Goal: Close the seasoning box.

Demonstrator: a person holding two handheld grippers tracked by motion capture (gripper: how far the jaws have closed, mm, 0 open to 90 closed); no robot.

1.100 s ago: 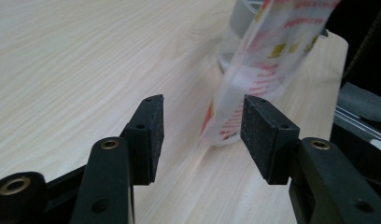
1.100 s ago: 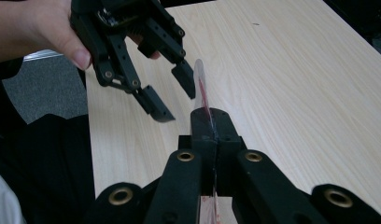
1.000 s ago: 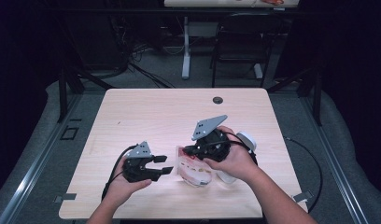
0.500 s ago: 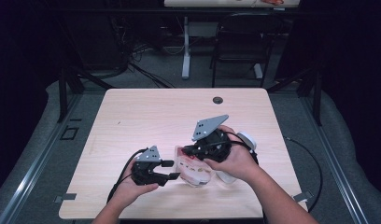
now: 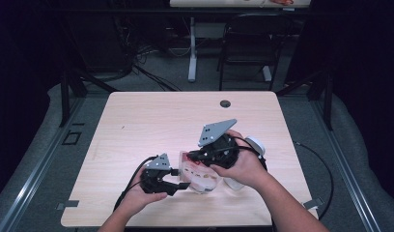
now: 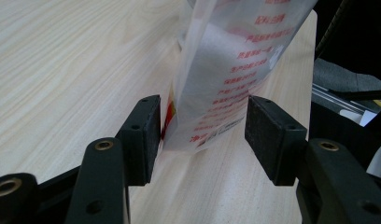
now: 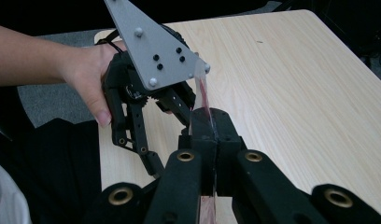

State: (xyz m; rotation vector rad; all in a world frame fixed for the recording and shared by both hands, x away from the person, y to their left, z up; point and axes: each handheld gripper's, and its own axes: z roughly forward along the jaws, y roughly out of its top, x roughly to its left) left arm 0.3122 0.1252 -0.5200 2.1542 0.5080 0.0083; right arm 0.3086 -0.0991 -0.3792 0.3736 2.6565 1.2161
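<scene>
Plastic bag [image 6: 226,74] btwn left hand-held gripper [image 6: 202,135] jaws (open).

One camera looks down on my surface [image 5: 137,125] from above; two ride close on my tools, sharing the bag [image 6: 230,60].

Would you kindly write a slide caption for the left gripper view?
Left tool, jaws open, straddling the lower edge of a clear plastic bag with red print above the wooden table.

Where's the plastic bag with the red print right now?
In the high view the plastic bag sits near the table's front edge, pinched by the right tool, its lower end between the left tool's open jaws.
</scene>
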